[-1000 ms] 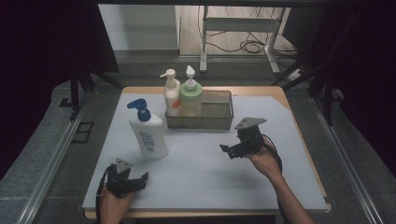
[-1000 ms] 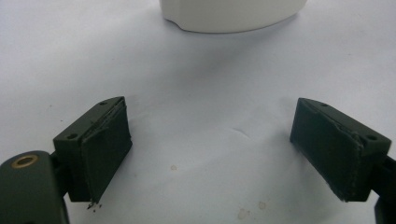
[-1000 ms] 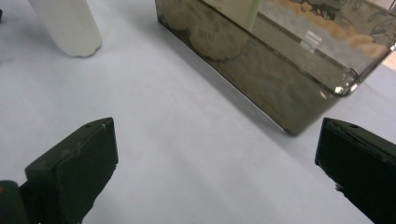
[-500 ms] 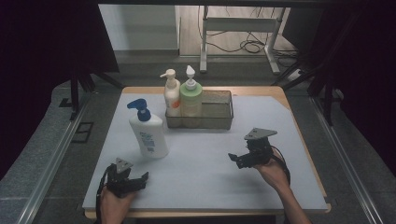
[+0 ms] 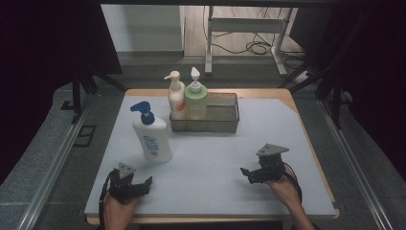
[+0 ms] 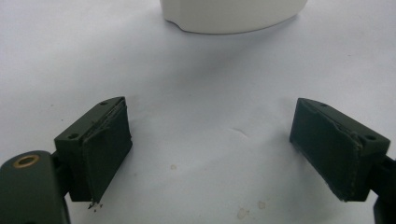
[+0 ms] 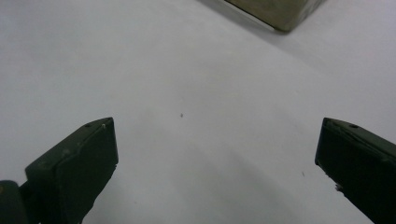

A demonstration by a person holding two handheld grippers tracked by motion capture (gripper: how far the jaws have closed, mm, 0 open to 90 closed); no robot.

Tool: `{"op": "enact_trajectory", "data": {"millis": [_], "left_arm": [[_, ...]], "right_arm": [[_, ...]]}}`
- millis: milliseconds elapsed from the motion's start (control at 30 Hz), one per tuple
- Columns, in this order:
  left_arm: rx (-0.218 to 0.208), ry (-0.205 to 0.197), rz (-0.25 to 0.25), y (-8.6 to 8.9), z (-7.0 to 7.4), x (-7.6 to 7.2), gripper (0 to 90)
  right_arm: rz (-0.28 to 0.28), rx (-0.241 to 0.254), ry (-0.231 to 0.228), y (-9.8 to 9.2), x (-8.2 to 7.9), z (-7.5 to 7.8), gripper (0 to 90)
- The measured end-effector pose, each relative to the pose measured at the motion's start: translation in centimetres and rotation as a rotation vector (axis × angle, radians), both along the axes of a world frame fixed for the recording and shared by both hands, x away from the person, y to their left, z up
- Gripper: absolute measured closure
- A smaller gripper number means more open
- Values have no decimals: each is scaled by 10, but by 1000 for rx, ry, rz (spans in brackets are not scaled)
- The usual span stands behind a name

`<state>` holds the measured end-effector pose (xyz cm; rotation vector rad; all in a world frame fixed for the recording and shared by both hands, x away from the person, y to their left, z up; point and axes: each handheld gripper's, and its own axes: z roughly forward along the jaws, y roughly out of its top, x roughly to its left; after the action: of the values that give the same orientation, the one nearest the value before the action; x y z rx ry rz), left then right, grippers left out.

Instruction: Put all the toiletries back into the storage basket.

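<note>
While both tools rest low on the white mat (image 5: pixel 210 163), the left gripper (image 5: pixel 143 183) gapes empty, the blue-pump bottle (image 5: pixel 152 135) standing just beyond, its upper part cut off in the left gripper view. The wire basket (image 5: pixel 225 115) holds two bottles. The right gripper (image 5: pixel 247 173) is spread, empty.
</note>
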<state>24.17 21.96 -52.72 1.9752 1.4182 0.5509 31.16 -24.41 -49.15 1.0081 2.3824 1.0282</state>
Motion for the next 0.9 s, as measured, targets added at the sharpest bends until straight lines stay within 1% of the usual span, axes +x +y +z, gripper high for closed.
{"op": "enact_trajectory", "data": {"millis": [67, 233, 333, 433, 500, 600, 667, 833, 900], "left_arm": [[0, 1, -1, 0, 0, 0, 121], [2, 8, -4, 0, 1, 1, 121], [0, 11, -3, 1, 1, 1, 127], [-3, 12, 7, 1, 2, 2, 141], [-2, 13, 15, 2, 3, 2, 179], [-5, 12, 24, 5, 5, 2, 259], [-18, 8, 24, 7, 6, 2, 308], [-29, -21, 24, 7, 12, 4, 380], [-35, -28, 26, 7, 14, 5, 427]], "right_arm": [[-7, 2, 7, -3, -2, -5, 0], [-22, -19, 28, -7, -4, -16, 0], [-24, -21, 40, -9, -6, -22, 0], [-29, -23, 52, -13, -6, -28, 0], [-33, -19, 68, -13, -6, -31, 0], [-33, -15, 73, -14, -5, -31, 0], [-33, -14, 75, -14, -5, -32, 0], [-34, -12, 73, -14, -5, -32, 0], [-34, -12, 73, -14, -5, -32, 0]]}}
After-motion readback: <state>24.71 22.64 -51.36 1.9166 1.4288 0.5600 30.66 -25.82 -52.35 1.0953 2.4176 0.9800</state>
